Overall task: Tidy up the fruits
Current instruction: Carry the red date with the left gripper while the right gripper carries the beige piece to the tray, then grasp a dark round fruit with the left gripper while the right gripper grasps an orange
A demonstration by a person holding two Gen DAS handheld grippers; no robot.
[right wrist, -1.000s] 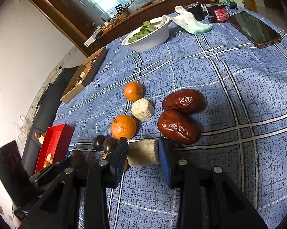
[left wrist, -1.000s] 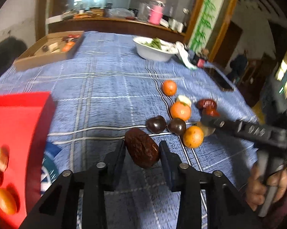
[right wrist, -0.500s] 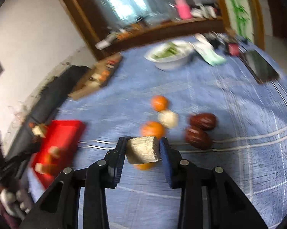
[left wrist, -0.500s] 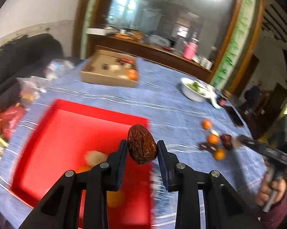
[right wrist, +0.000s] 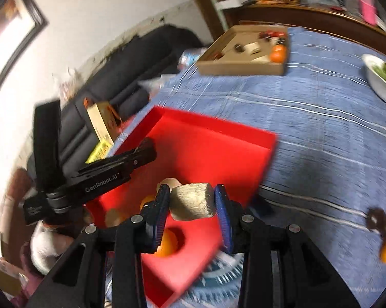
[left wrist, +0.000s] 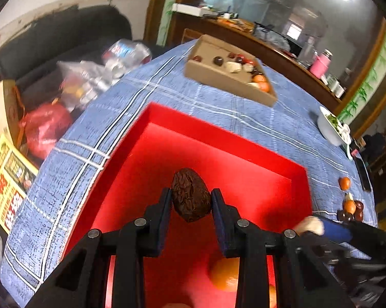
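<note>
Over the red tray (left wrist: 226, 138), left wrist view: your left gripper (left wrist: 191, 202) pinches a wrinkled date (left wrist: 190, 195), tilted down above the tray floor, an orange (left wrist: 225, 277) already inside. Loose fruit (left wrist: 350, 209) waits near the table's far right edge.

Right wrist view: your right gripper (right wrist: 193, 202) clamps a pale chunk (right wrist: 193, 201), possibly peeled fruit, above the tray's near corner.

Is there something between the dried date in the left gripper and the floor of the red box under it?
Nothing visible. The left gripper holds the dried date over a bare part of the red box; an orange lies nearer the camera, partly hidden by a finger, not straight beneath it.
</note>
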